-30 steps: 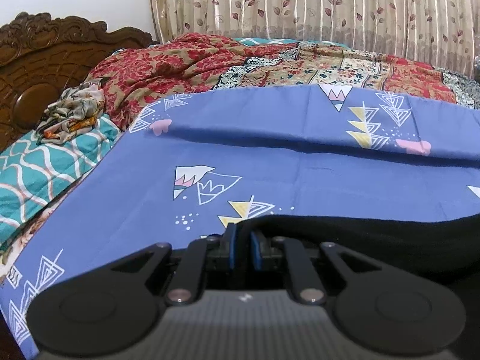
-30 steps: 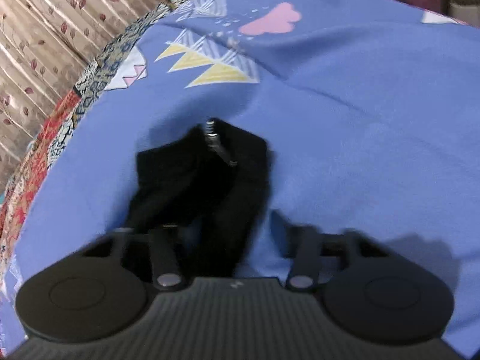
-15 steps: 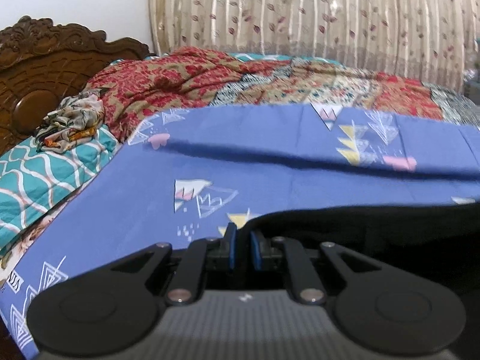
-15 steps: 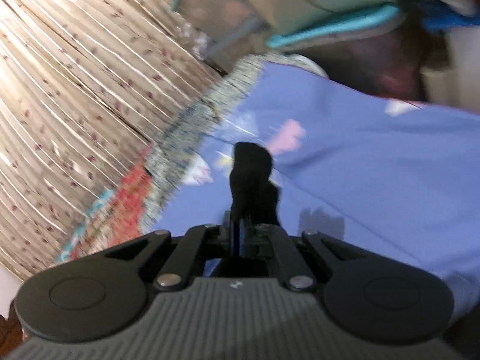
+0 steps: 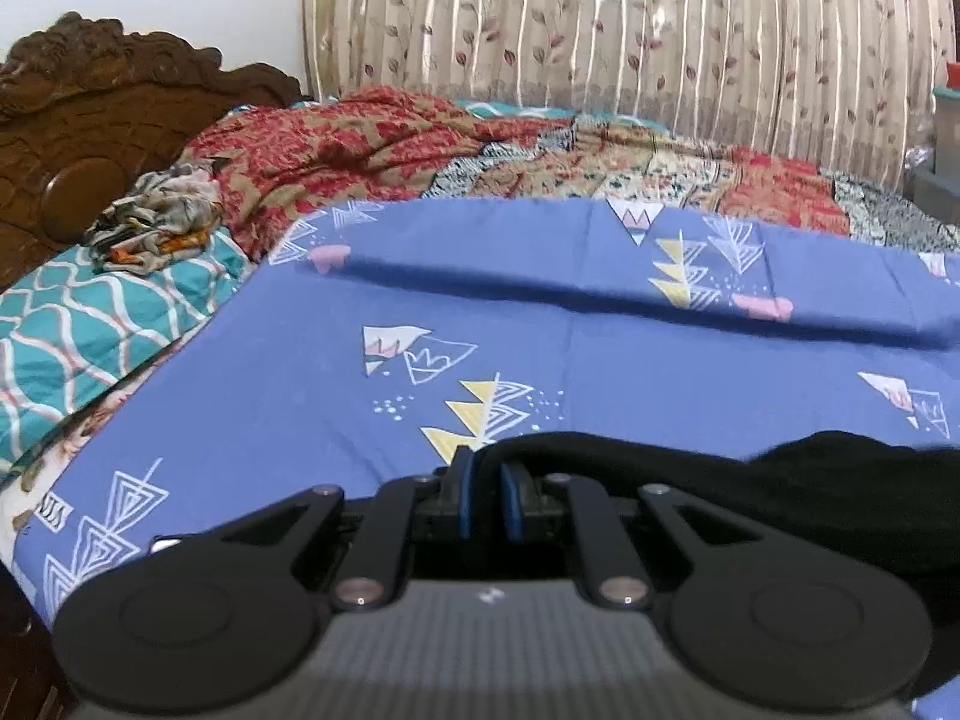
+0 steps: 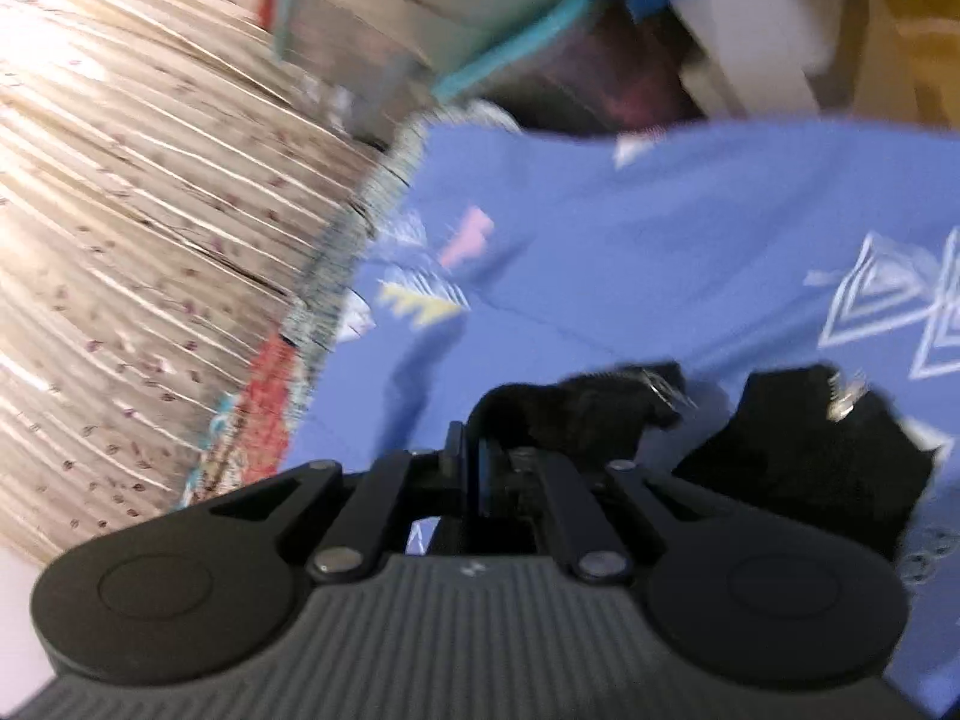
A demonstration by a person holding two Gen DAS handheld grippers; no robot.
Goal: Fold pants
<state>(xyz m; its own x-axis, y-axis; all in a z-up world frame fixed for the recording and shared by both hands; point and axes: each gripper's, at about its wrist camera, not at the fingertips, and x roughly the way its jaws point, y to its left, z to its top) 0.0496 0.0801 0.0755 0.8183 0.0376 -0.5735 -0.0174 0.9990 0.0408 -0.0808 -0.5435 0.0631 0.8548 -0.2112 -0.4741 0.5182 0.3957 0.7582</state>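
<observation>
The left gripper (image 5: 486, 495) was clamped on an edge of the black fabric pants (image 5: 780, 492), which trailed off to the right over the blue patterned bedsheet (image 5: 300, 396). The right gripper (image 6: 471, 468) likewise pinched the pants (image 6: 810, 456), whose metal zipper (image 6: 843, 399) showed near right. Beige leaf-print curtains (image 5: 600, 30) hung at the far side.

You have the black pants (image 5: 798, 498) pinched at their top edge, the cloth running off toward 3 o'clock in a dark, sagging band in your left wrist view. In your right wrist view, the pants (image 6: 804, 468) show two bunched black flaps toward 2 o'clock, blurred, each with a small metal fastening at its upper edge.
</observation>
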